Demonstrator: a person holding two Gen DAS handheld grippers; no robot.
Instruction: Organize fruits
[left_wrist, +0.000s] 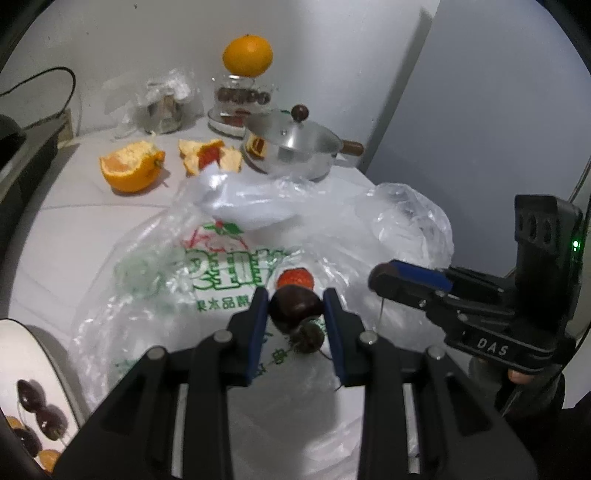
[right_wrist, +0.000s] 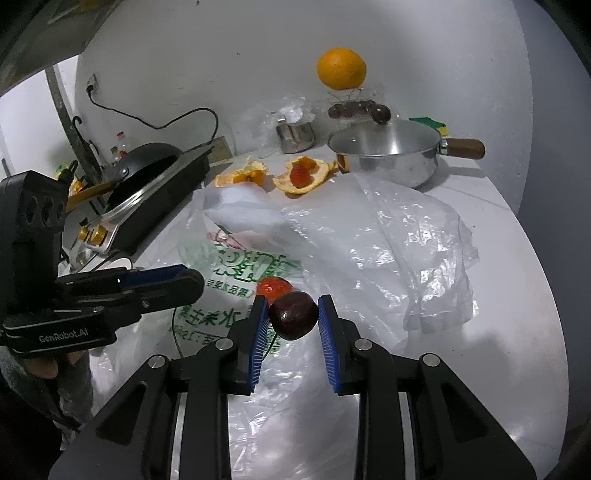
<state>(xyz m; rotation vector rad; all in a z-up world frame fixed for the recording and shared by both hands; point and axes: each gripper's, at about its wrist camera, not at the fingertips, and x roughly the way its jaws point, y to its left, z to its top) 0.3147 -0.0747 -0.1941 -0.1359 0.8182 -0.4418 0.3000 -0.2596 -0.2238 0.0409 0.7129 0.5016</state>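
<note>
A white counter (right_wrist: 517, 258) carries everything, and most of its middle is covered by a crumpled clear plastic bag (right_wrist: 369, 240) with green print, the landmark here. Behind the bag, toward the wall, stands a steel pot (right_wrist: 391, 162) with a glass lid and a wooden handle; beyond the pot a whole orange (right_wrist: 341, 74) sits on top of a clear jar (left_wrist: 240, 99). To the left of the bag is a black stove (right_wrist: 155, 181) with a dark pan on it. Just behind the bag's far edge lie a half-peeled orange (left_wrist: 131, 170) and a heap of peel (right_wrist: 303, 177) with something red in it. At the bag's near left corner a white plate (left_wrist: 33, 369) holds dark cherries and orange pieces. Above the bag, the left gripper (left_wrist: 295, 314) is clamped on a dark cherry (left_wrist: 295, 302), with a second dark fruit visible just below it. The right gripper (right_wrist: 293, 314) is likewise clamped on a cherry of its own (right_wrist: 293, 314), held clear of the plastic. On the bag itself, just beyond both grippers, rests a strawberry (left_wrist: 295, 278).
</note>
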